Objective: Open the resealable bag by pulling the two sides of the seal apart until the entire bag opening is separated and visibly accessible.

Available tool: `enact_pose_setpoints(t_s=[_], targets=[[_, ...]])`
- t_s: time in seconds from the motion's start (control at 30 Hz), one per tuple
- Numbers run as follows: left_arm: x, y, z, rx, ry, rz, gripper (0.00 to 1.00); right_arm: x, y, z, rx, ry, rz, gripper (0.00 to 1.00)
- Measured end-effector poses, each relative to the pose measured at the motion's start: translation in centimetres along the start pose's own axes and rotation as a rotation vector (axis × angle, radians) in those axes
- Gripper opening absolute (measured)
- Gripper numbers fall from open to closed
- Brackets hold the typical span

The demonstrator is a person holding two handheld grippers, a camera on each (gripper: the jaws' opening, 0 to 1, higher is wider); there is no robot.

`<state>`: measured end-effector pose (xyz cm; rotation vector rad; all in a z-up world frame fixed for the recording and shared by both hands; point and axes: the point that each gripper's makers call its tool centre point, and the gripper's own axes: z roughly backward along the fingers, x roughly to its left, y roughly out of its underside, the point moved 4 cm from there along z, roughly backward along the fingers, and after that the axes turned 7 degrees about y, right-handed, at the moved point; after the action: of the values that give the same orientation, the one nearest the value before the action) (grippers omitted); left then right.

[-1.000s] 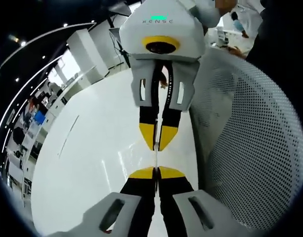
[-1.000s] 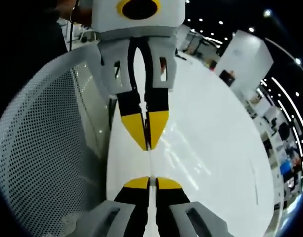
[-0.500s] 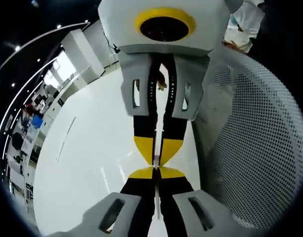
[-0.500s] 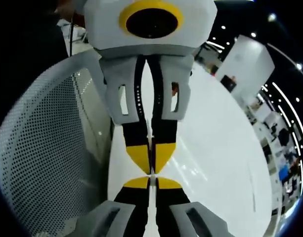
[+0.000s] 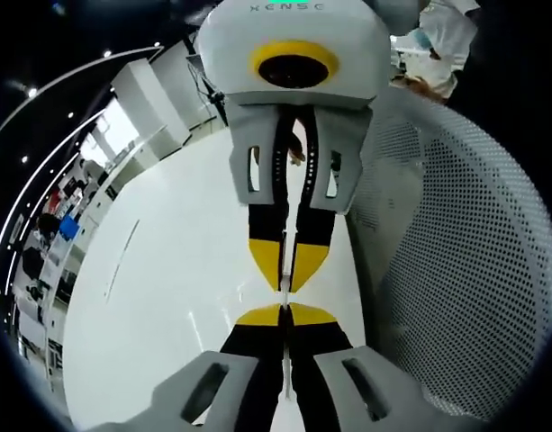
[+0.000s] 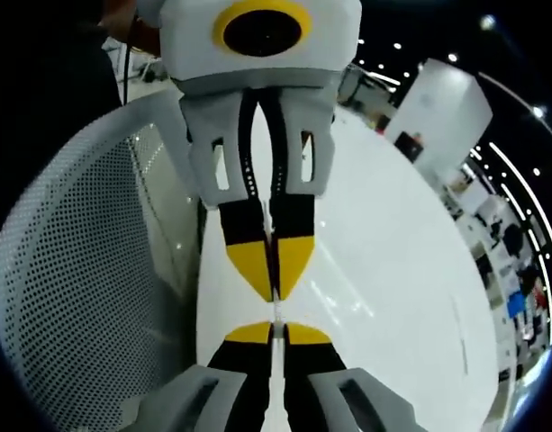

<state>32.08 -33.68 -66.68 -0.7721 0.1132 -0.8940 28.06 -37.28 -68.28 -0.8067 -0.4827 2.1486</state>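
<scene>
— Since half a second ago the right gripper (image 5: 285,283) has drawn back a little from the left gripper (image 5: 285,310) in the left gripper view; its yellow tips no longer touch the left ones.

— And the jaws?

— Both pairs are clenched; each set of yellow tips is pressed together on a thin pale sliver that runs edge-on from one pair to the other; that sliver is the resealable bag (image 5: 284,297), though little of it can be made out.

— Same from the other side?

— Yes; in the right gripper view the right gripper (image 6: 274,328) rises from the bottom, the left gripper (image 6: 274,292) points down at it, tip to tip, and the resealable bag (image 6: 274,310) bridges the small gap between them.

— Surroundings?

— A glossy white counter (image 5: 167,297) lies below; a white mesh basket (image 5: 456,270) curves just beside the grippers, on the left in the right gripper view (image 6: 86,288); a person (image 5: 442,36) in white stands beyond.
</scene>
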Motion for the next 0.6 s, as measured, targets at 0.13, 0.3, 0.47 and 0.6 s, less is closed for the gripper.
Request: enact_pose_setpoints(t_s=[0.13, 0.3, 0.47, 0.6], targets=[[-0.1, -0.1, 0.0, -0.011, 0.006, 0.004, 0.00, -0.1, 0.6, 0.2, 0.010, 0.005, -0.018, 0.00], [0.1, -0.2, 0.1, -0.017, 0.005, 0.008, 0.00, -0.3, 1.0, 0.4, 0.015, 0.015, -0.028, 0.00], [0.2, -0.3, 0.1, -0.026, 0.004, 0.022, 0.00, -0.5, 1.7, 0.5, 0.017, 0.023, -0.062, 0.00], [0.1, -0.2, 0.1, -0.028, 0.012, 0.026, 0.00, -0.5, 1.4, 0.6, 0.020, 0.030, -0.056, 0.00]])
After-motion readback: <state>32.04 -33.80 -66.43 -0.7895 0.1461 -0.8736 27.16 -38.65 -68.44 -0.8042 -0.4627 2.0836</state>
